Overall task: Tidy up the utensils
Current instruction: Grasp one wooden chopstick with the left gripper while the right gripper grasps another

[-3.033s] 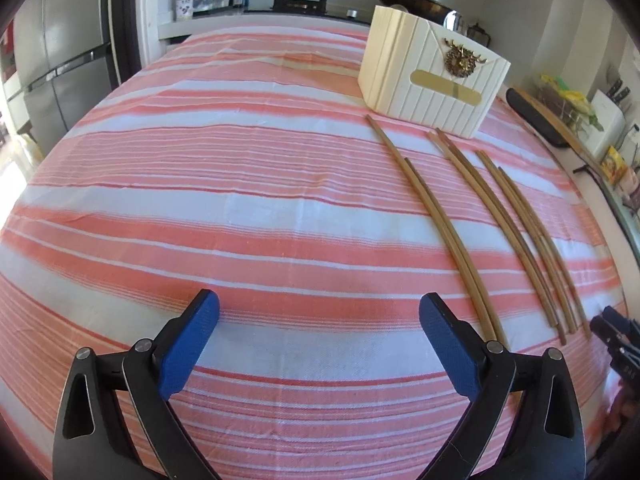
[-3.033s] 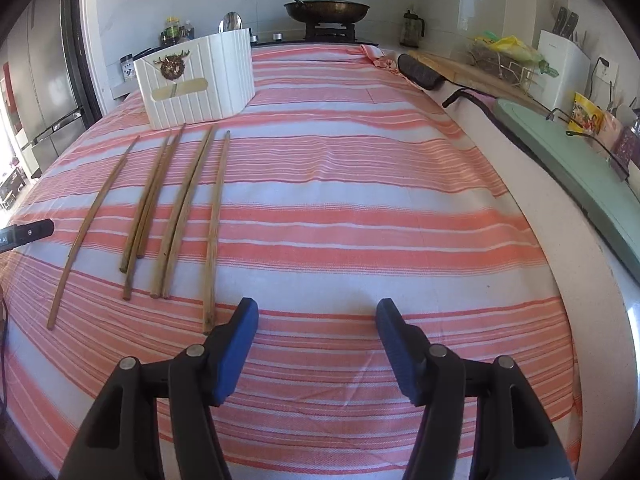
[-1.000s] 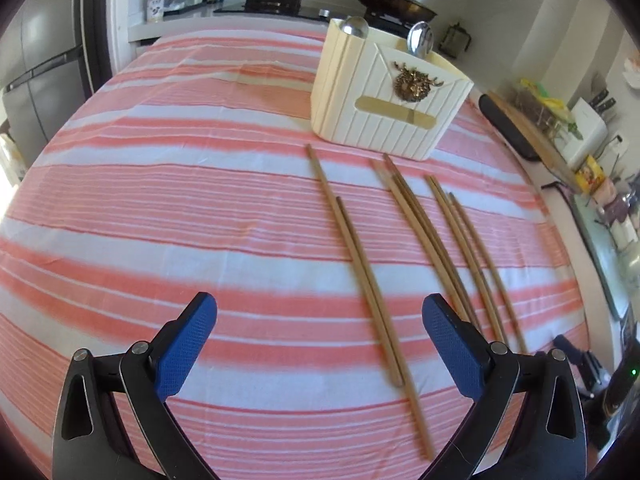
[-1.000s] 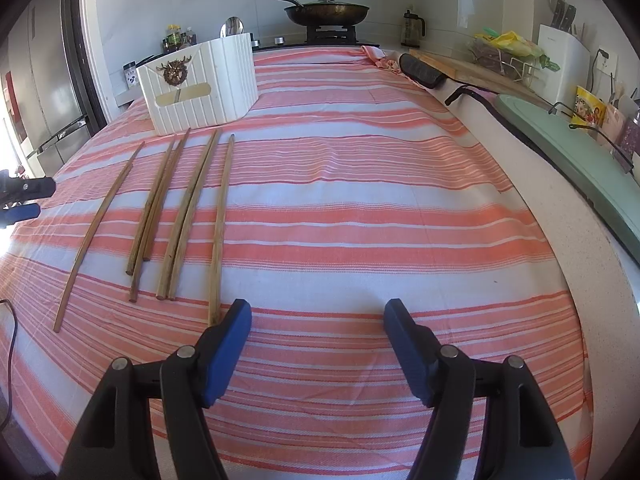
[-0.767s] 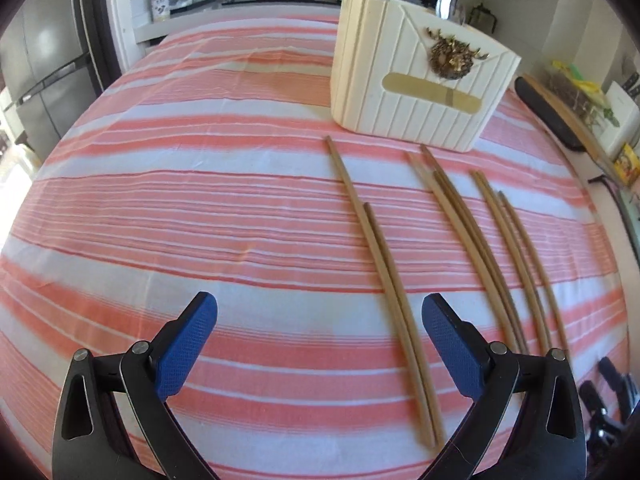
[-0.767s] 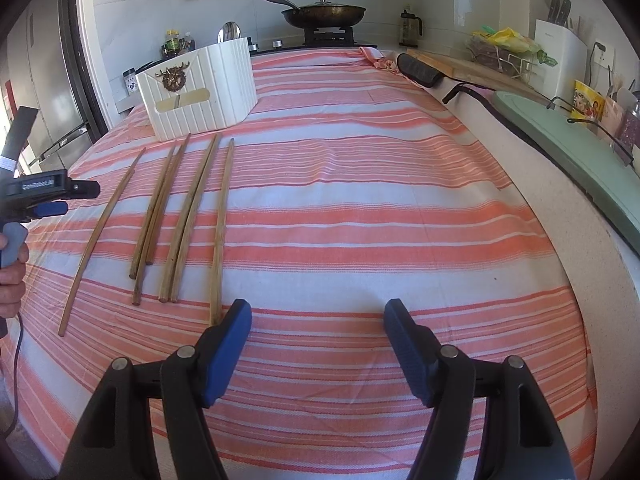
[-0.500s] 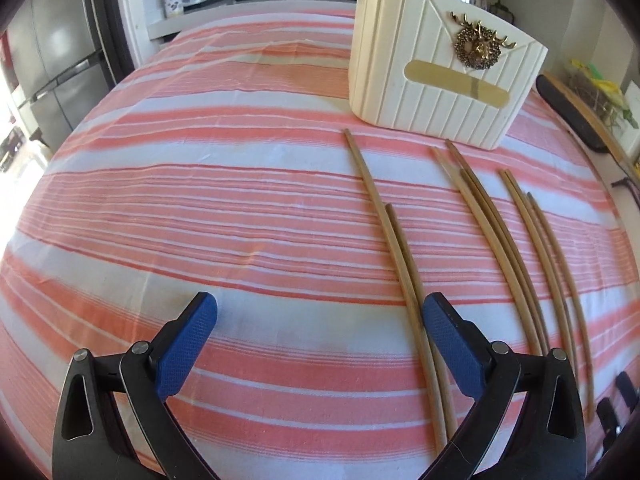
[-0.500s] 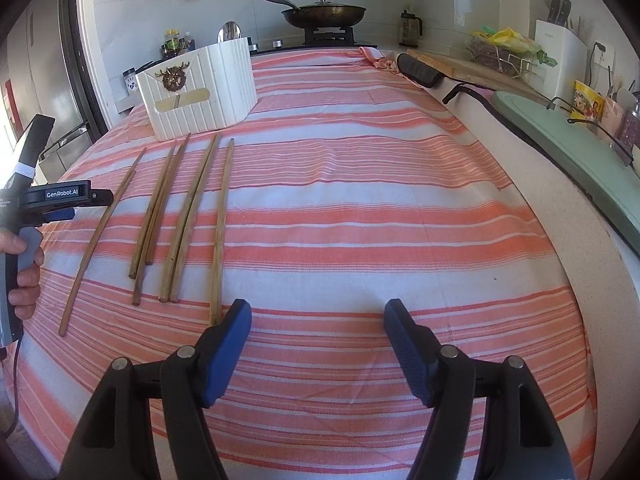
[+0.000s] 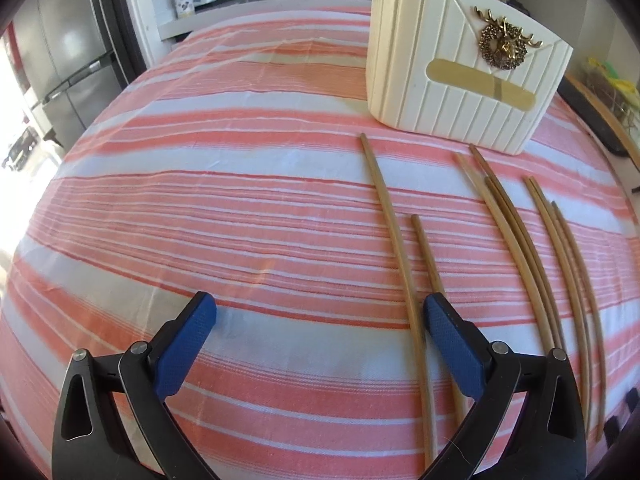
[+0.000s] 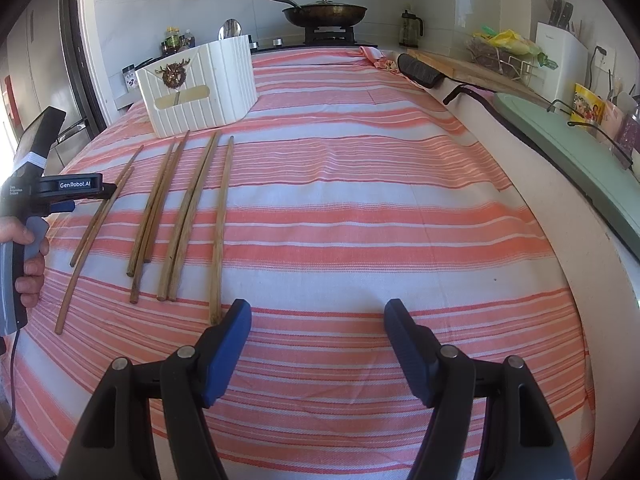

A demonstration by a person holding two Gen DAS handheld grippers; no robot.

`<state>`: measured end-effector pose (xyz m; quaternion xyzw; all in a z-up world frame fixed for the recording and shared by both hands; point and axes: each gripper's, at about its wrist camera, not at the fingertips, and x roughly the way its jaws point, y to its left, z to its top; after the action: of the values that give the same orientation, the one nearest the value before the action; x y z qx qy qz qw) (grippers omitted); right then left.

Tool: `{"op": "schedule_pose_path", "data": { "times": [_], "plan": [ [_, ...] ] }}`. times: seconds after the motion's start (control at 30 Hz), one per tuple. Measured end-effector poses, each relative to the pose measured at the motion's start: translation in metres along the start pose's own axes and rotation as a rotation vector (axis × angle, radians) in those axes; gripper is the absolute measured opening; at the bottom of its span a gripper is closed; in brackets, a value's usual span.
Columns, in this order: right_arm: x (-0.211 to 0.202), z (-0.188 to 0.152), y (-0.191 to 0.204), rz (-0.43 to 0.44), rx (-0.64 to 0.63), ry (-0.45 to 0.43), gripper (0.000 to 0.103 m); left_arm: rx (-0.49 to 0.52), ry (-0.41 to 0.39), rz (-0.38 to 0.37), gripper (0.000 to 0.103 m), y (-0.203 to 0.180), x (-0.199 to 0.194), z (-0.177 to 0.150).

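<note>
Several wooden chopsticks (image 9: pixel 394 236) lie side by side on the red-and-white striped cloth, also in the right wrist view (image 10: pixel 180 208). A cream utensil holder (image 9: pixel 460 76) with a gold deer emblem stands beyond their far ends; it shows in the right wrist view (image 10: pixel 200 88) with a spoon inside. My left gripper (image 9: pixel 320 320) is open and empty, low over the cloth, its right fingertip just beside the leftmost chopsticks. My right gripper (image 10: pixel 318 320) is open and empty, with the near end of the rightmost chopstick (image 10: pixel 220 240) by its left fingertip.
The left gripper's body and the hand holding it (image 10: pixel 28 232) show at the left edge of the right wrist view. A stove with a lidded pan (image 10: pixel 324 12) is behind the table. A counter with a green board (image 10: pixel 568 148) runs along the right. A fridge (image 9: pixel 60 60) stands left.
My left gripper has moved forward and right, closer to the holder and over the leftmost chopsticks. My right gripper has stayed nearly still.
</note>
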<state>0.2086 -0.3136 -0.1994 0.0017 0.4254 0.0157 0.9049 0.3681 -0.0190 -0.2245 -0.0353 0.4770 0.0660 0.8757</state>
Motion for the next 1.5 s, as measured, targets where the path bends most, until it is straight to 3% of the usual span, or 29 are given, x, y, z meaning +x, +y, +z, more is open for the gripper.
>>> {"op": "schedule_pose_path", "data": {
  "times": [0.07,0.17,0.33,0.37,0.6,0.67,0.8,0.87,1.03,1.1,1.23,1.37,1.47,1.5],
  "plan": [
    [0.0,0.0,-0.001,0.006,0.005,-0.001,0.071,0.016,-0.017,-0.011,0.099,0.001,-0.003,-0.004],
    [-0.002,0.001,-0.004,0.024,0.019,0.006,0.07,0.053,-0.044,-0.038,0.077,0.003,-0.012,-0.01],
    [-0.011,0.005,-0.007,0.042,0.024,0.032,0.07,0.088,-0.056,-0.066,0.01,0.011,-0.022,-0.016],
    [-0.014,0.007,-0.007,0.051,0.027,0.03,0.07,0.083,-0.053,-0.076,0.008,0.015,-0.023,-0.017],
    [-0.023,0.026,-0.002,0.125,-0.011,0.028,0.069,0.046,-0.023,-0.136,0.004,0.04,-0.033,-0.031],
    [-0.022,0.033,-0.004,0.149,-0.015,0.037,0.055,0.044,-0.011,-0.148,0.004,0.046,-0.037,-0.037],
    [-0.008,0.048,-0.005,0.175,-0.026,0.091,0.044,0.048,0.002,-0.165,0.004,0.053,-0.044,-0.047],
    [0.003,0.054,0.001,0.211,-0.047,0.129,0.034,0.053,-0.001,-0.169,0.004,0.054,-0.046,-0.051],
    [0.024,0.063,0.032,0.292,-0.113,0.199,0.033,0.06,-0.009,-0.171,0.004,0.053,-0.047,-0.053],
    [0.034,0.063,0.044,0.264,-0.149,0.226,0.032,0.057,-0.013,-0.173,0.004,0.054,-0.047,-0.054],
    [0.042,0.058,0.052,0.193,-0.179,0.21,0.007,0.033,-0.013,-0.189,0.004,0.059,-0.049,-0.056],
    [0.032,0.052,0.033,0.101,-0.092,0.214,0.007,0.016,0.023,-0.206,0.005,0.07,-0.055,-0.061],
    [0.024,0.045,0.023,0.09,-0.084,0.254,0.008,0.03,0.068,-0.234,0.007,0.08,-0.059,-0.06],
    [0.023,0.046,0.021,0.096,-0.081,0.266,0.009,0.035,0.078,-0.25,0.015,0.083,-0.06,-0.056]
  ]
}}
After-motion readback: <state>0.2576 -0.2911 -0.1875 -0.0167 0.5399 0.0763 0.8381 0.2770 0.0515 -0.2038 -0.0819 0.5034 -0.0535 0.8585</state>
